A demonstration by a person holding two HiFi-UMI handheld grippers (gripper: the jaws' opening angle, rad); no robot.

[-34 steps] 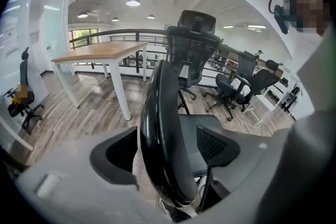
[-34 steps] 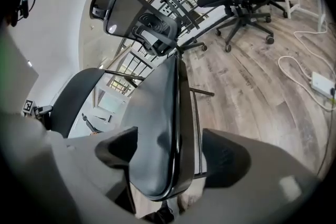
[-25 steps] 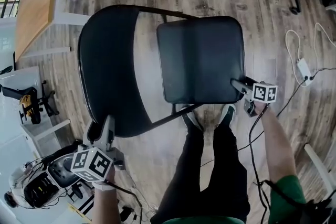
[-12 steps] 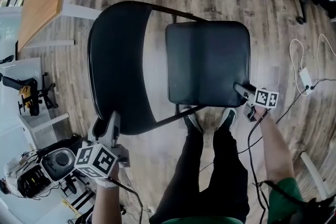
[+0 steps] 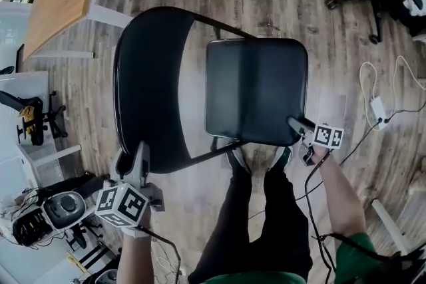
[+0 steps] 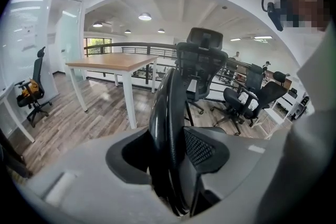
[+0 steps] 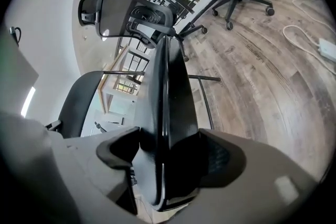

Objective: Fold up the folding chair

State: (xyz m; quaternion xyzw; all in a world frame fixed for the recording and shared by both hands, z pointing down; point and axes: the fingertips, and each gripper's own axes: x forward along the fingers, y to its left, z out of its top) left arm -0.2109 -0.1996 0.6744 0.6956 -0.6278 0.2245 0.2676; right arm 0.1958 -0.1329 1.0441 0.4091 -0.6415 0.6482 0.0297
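The folding chair (image 5: pixel 253 76) stands open on the floor (image 5: pixel 333 50). My left gripper (image 5: pixel 132 157) has just been closing its fingers on the backrest (image 5: pixel 150 83) edge, my right gripper (image 5: pixel 294 123) on the seat (image 5: pixel 266 113) corner; both grip.

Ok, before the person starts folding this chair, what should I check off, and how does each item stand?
1. Left gripper on the backrest: ok. Its jaws have just been closing, and the pads press on the backrest's edge.
2. Right gripper on the seat: ok. Its jaws have just been closing and clamp the near corner.
3. Seat folded against the backrest: not ok. It stands out flat.
4. Shoes clear of the seat's swing: cannot tell. Both sit just under its front edge.
5. White adapter and its cable clear of the seat: ok. They lie apart on the floor, at the right.
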